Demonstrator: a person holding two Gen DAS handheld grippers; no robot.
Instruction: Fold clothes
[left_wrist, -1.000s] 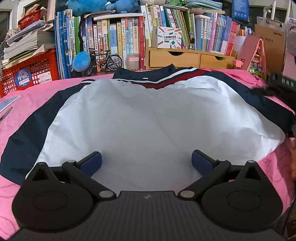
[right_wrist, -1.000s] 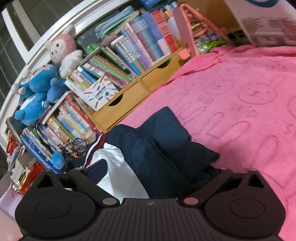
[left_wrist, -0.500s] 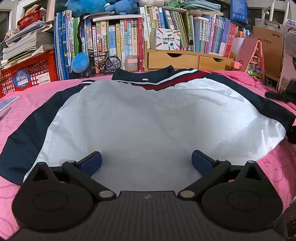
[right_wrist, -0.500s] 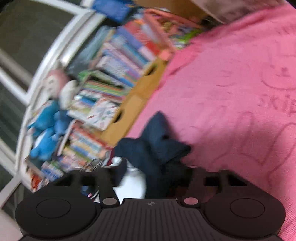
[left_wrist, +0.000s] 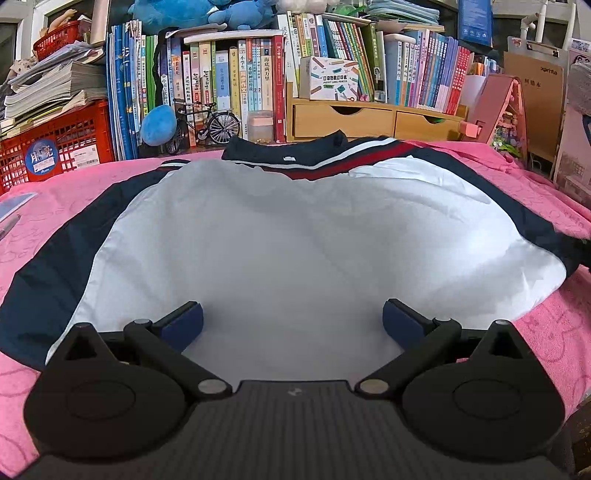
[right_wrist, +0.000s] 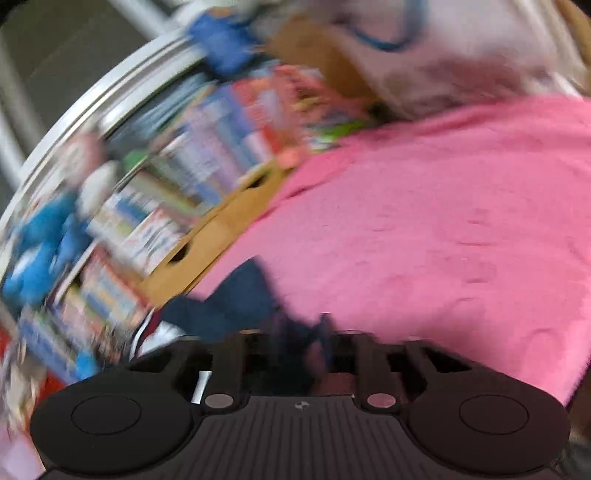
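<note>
A white jacket (left_wrist: 295, 229) with navy sleeves and a red and white stripe below the collar lies spread flat on the pink blanket (left_wrist: 55, 206). My left gripper (left_wrist: 291, 321) hovers open over the jacket's near hem, its blue pads (left_wrist: 183, 323) wide apart with nothing between them. The right wrist view is blurred by motion. There my right gripper (right_wrist: 299, 343) has its fingers drawn together on bunched navy cloth of the right sleeve (right_wrist: 240, 295), low over the pink blanket (right_wrist: 443, 240). The sleeve's end is hidden behind the fingers.
Books (left_wrist: 236, 85) line the back, with a red crate (left_wrist: 55, 144) at left and wooden drawers (left_wrist: 369, 118) in the middle. A toy bicycle (left_wrist: 207, 125), a blue plush (left_wrist: 157, 125) and a pink toy house (left_wrist: 506, 110) stand along the blanket's far edge.
My right gripper has closed on the navy sleeve and swung, blurring its view. Its dark shape has left the right edge of the left wrist view. The left gripper stayed still.
</note>
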